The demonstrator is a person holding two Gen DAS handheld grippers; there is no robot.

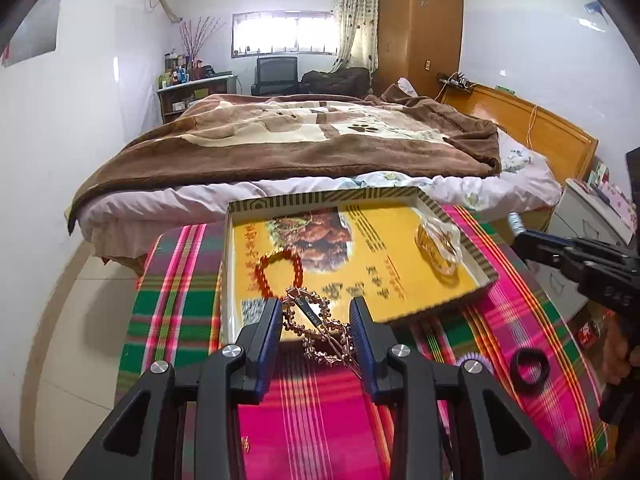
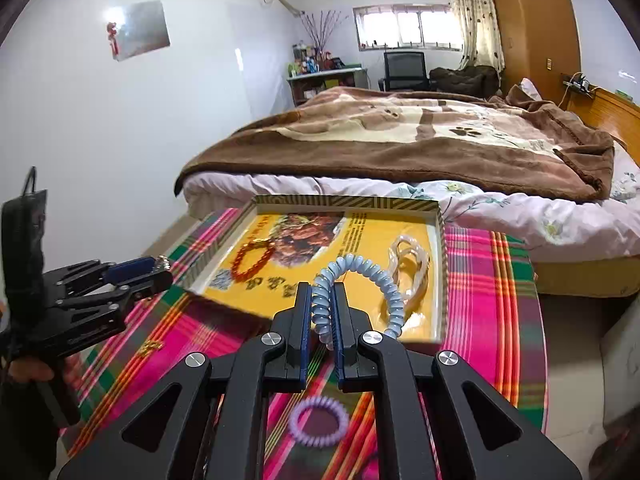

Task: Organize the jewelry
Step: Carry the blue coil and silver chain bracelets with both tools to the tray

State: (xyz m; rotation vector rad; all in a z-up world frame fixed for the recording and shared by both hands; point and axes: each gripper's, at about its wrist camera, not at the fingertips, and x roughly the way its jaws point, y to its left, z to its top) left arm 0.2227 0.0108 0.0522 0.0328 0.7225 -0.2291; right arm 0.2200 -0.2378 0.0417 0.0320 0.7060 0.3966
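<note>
Starting at the left, our left gripper [image 1: 316,316] tilts down over the near edge of the tray [image 2: 348,200]. Its blue ribbed pads stand partly apart, and a beaded rose-gold bracelet [image 1: 316,328] with a small dark tag hangs between them; we cannot tell whether the pads press on it. In the right wrist view a hand [image 2: 28,368] grips that gripper's black handle from below.

The tray is a shallow cardboard box lid, glossy yellow inside with a printed food picture and a striped rim. It rests on a woven plaid cloth [image 1: 304,420] of pink, green and orange stripes. In its left part lies a ring of round orange-red beads [image 1: 280,276]. Further right in the tray lies a clear, glassy loop of bangles [image 2: 410,264], translucent and smooth.

Our right gripper [image 2: 321,304] also points down toward the tray's near edge. Its jaws are clamped on a pale blue spiral hair tie [image 2: 360,276], a coiled plastic cord that arcs up and over the tray. Below it a lilac spiral tie [image 2: 318,420] lies flat on the cloth. In the left wrist view a black ring [image 1: 530,368], matte and thick, lies on the cloth at the right, well apart from the tray.
</note>
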